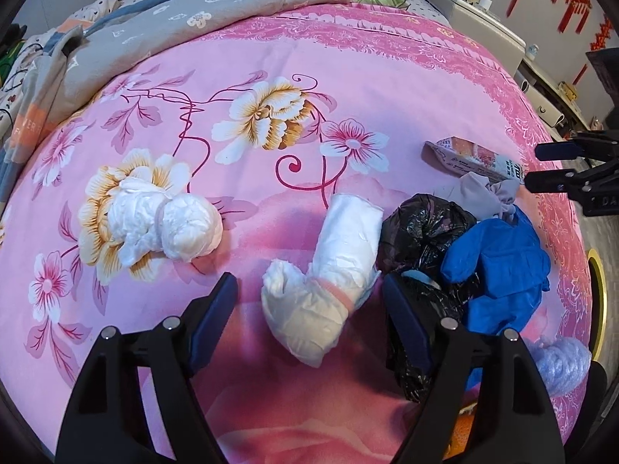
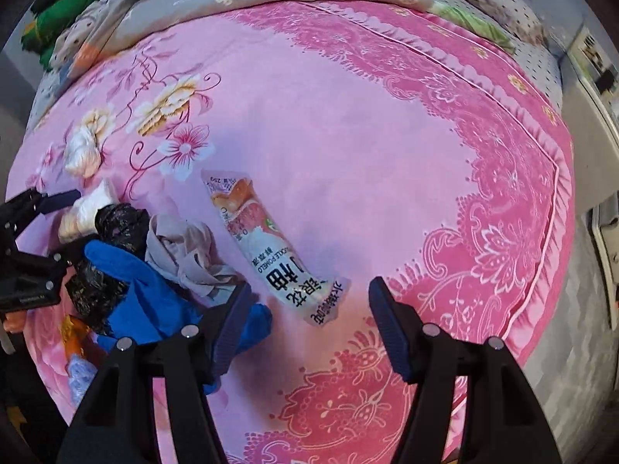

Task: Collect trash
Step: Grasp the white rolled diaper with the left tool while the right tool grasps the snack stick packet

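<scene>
Left wrist | pink floral bedsheet | rumpled grey quilt behind

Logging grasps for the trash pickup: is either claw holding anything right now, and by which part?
Nothing is held. The left claw straddles a white wad without touching; the right claw stands open over a snack wrapper.

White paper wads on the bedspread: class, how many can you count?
2. One white wad lies on the printed flower at left; the other white wad lies between the left gripper's open jaws. The trash pile could hide more.
</scene>
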Available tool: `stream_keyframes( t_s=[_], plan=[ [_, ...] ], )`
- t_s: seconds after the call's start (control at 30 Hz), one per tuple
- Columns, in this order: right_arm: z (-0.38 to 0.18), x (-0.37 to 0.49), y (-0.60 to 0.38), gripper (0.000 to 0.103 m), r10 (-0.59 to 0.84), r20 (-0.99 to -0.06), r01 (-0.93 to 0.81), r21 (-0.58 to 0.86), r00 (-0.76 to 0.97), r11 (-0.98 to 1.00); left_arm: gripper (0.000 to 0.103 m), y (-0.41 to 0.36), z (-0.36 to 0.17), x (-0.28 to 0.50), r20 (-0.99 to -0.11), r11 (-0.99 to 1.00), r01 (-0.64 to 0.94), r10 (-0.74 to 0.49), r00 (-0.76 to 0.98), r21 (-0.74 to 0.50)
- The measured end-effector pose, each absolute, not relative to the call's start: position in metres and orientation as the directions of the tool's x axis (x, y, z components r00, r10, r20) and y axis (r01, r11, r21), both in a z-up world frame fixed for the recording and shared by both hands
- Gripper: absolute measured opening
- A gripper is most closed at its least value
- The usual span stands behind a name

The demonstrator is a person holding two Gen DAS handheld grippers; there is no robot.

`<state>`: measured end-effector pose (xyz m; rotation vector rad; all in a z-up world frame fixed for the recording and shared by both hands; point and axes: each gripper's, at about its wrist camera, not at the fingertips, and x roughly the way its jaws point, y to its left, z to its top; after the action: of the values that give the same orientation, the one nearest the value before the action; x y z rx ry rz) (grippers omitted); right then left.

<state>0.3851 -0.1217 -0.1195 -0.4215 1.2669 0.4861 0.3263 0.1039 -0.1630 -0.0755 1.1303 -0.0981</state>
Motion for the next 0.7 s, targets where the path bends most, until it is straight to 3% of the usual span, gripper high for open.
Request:
stream_keyframes(
  t_s=[0.23,0.43,0.57,0.7],
  plan=[
    [-0.138,0.406,-0.102,0.055,0.1,-0.981,-0.632,-0.029,0.169,0.775,0.058,0.096,-0.163,0.338,-0.895,0.988,0.097,-0.152,0.419,-0.122],
    [-0.153,0.42,-0.097,0.055,0.161,-0.986,-0.637,0.094,0.048,0.765,0.054,0.093,-0.175,0.352,-0.898,0.987,0.108,-0.155,0.411,-0.121],
    [-0.158,0.42,-0.096,0.034,0.157,-0.984,-0.631,0.071,0.082,0.772,0.043,0.091,-0.177,0.355,-0.894,0.99,0.1,-0.133,0.428,-0.099],
    [-0.157,0.418,-0.105,0.028,0.228,-0.972,-0.587,0.155,0.052,0.794,0.038,0.094,-0.174,0.354,-0.891,0.99,0.091,-0.134,0.434,-0.105]
  ],
)
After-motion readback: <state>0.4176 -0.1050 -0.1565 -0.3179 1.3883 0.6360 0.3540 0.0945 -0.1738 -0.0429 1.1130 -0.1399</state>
